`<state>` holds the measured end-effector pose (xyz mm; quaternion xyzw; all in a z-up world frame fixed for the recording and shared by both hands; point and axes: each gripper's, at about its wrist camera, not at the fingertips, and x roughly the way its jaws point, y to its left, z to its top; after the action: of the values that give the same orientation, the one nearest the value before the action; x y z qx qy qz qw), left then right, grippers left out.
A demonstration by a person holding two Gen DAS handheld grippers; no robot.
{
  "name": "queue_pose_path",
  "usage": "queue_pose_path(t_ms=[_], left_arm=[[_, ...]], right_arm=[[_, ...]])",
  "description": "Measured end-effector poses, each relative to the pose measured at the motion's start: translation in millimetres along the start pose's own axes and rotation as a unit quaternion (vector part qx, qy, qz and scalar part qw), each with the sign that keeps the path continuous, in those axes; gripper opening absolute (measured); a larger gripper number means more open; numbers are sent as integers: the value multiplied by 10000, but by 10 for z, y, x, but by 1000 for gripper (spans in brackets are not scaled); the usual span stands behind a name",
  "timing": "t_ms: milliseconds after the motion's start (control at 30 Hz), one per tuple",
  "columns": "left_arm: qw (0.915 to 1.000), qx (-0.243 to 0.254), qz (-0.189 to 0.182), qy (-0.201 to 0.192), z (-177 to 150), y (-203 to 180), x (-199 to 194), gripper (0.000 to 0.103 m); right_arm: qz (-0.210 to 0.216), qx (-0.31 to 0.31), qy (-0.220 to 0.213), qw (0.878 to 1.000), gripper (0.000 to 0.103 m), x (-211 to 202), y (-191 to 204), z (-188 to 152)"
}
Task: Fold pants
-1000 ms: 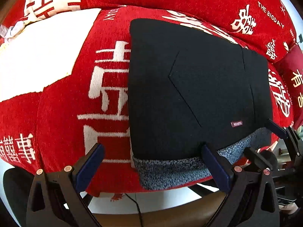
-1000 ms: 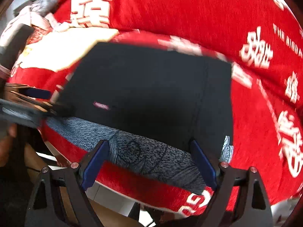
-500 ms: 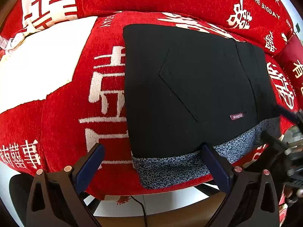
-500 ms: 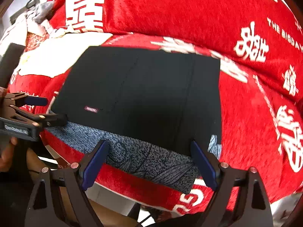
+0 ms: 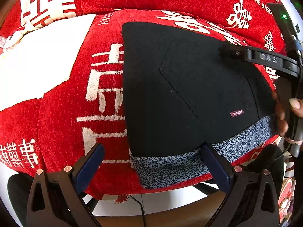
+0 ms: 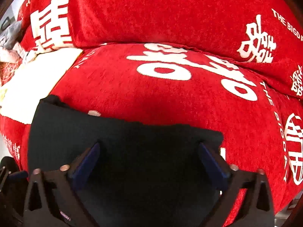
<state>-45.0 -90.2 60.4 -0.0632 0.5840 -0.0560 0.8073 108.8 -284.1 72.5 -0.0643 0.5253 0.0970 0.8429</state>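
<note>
Folded black pants point(image 5: 189, 94) lie on the red sofa seat point(image 5: 62, 123), with a speckled grey waistband point(image 5: 170, 168) along the near edge and a small label point(image 5: 236, 113). My left gripper point(image 5: 152, 150) stands open at the near left corner, pressing on nothing. My right gripper point(image 6: 149, 147) hovers over the pants point(image 6: 132, 138) close to their far edge. Its jaws are opening, and black cloth lies beneath them with nothing pinched. In the left wrist view one of its fingers point(image 5: 233, 52) reaches over the far right part, held by a hand point(image 5: 284, 117).
The red cover with white characters runs up the back cushion point(image 6: 170, 15). A white patch point(image 5: 37, 56) lies left of the pants. Loose clothes point(image 6: 11, 36) pile at the far left. Below the seat edge are the floor and a thin cable point(image 5: 141, 208).
My right gripper has moved from the near waistband edge across the pants to their far side and opened wider. The left gripper has stayed at the near left corner.
</note>
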Motion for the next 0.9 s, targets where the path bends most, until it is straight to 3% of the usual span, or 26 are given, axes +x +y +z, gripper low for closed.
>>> queue_pose_path(t_ms=[167, 233, 300, 333, 533, 633, 667, 767, 833, 900], left_arm=[[9983, -282, -261, -441, 103, 97, -234, 103], [9989, -338, -248, -207, 156, 74, -96, 103], [9999, -121, -11, 100, 155, -26, 121, 103], [10000, -42, -52, 67, 153, -68, 142, 103], [9991, -14, -252, -346, 284, 70, -144, 103], [9978, -298, -585, -46, 425, 227, 17, 103], [9966, -380, -727, 71, 476, 256, 96, 103], [9946, -361, -962, 166, 583, 194, 205, 103], [9933, -210, -1104, 266, 624, 73, 291, 103], [9946, -140, -995, 258, 630, -13, 344, 103]], right_arm=[[-71, 14, -624, 9980, 103, -549, -30, -389], [-96, -37, -523, 9986, 103, -562, -16, -584], [-296, -203, -28, 9994, 103, -386, 2, -771], [-257, -213, 59, 9994, 103, -340, -23, -841], [232, 962, -505, 9938, 103, -736, -801, -1111], [437, 1671, -437, 9840, 103, -726, -1246, -1116], [738, 1870, -385, 9788, 103, -686, -1335, -1084], [1348, 1787, -326, 9741, 103, -510, -1248, -945], [1515, 1449, -83, 9777, 103, -291, -1038, -863], [1591, 1154, 252, 9802, 103, -41, -855, -831]])
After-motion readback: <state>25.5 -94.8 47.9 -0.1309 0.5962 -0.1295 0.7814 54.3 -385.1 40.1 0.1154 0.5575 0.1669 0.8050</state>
